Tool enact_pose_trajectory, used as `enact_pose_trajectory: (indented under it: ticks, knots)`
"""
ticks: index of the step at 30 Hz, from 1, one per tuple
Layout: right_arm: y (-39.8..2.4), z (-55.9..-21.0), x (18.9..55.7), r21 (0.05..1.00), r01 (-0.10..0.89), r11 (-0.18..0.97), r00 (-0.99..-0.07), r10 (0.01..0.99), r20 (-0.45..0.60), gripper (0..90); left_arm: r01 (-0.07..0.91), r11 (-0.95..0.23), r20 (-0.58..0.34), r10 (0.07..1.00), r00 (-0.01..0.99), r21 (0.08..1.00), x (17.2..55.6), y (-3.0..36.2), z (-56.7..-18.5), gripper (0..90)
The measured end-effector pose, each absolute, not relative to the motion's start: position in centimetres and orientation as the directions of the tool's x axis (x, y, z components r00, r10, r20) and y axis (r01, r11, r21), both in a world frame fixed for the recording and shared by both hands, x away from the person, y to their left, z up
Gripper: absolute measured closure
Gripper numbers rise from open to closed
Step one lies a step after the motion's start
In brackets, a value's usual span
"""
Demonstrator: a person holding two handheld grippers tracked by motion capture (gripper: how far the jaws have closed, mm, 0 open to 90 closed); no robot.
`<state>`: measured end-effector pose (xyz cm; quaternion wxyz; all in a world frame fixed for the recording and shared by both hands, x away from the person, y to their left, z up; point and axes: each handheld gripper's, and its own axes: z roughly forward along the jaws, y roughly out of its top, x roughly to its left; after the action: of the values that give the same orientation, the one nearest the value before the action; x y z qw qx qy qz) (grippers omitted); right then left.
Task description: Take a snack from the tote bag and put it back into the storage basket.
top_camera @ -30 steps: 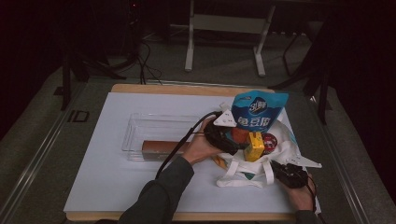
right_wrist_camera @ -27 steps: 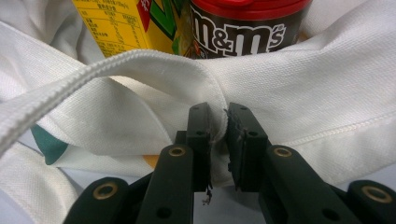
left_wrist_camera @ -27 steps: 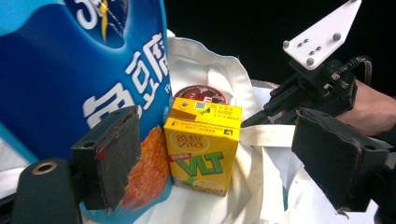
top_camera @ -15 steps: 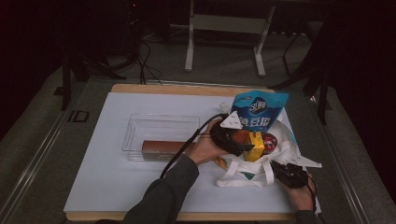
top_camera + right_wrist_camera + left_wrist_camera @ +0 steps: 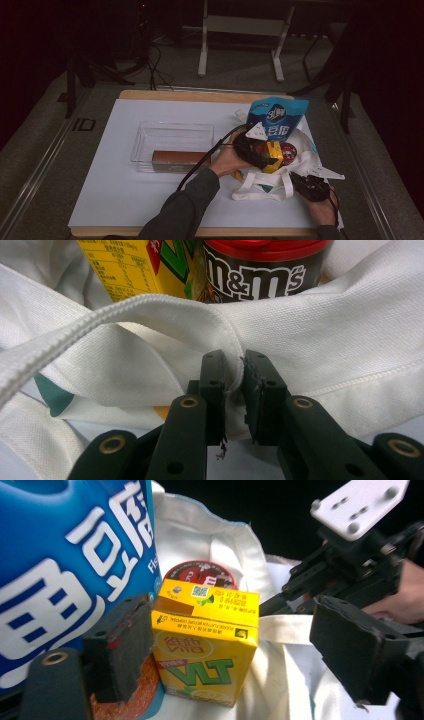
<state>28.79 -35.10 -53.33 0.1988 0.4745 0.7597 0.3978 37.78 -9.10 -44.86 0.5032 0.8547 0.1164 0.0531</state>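
- Inside the white tote bag [image 5: 280, 182]: blue pouch [image 5: 277, 117], yellow juice carton [image 5: 205, 645], red-lidded candy jar [image 5: 200, 574].
- Left gripper [image 5: 220, 645] spread around the carton; right gripper [image 5: 234, 385] pinches the bag's rim.
- Clear tray [image 5: 170, 135] holds a brown bar [image 5: 180, 158].

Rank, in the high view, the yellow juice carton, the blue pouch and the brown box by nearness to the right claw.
From the right claw:
1. Yellow juice carton, up-left in the white bag.
2. Blue pouch, behind the carton, standing.
3. Brown box, far left in the clear tray.
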Motion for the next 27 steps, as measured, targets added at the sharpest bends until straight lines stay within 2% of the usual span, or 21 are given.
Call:
enact_pose_trajectory:
  ticks: [20,27]
  knots:
    - [-35.2,-53.4,28.8,0.795,0.563,0.228,-0.475,0.876,0.085,78.2,0.187,-0.476,-0.047,0.291,0.956,0.859,39.1,-10.9,-45.7,14.9]
    - [-35.2,-53.3,28.8,0.794,0.563,0.229,-0.474,0.876,0.083,78.2,0.160,-0.496,-0.004,0.301,0.953,0.853,39.2,-11.5,-46.0,11.5]
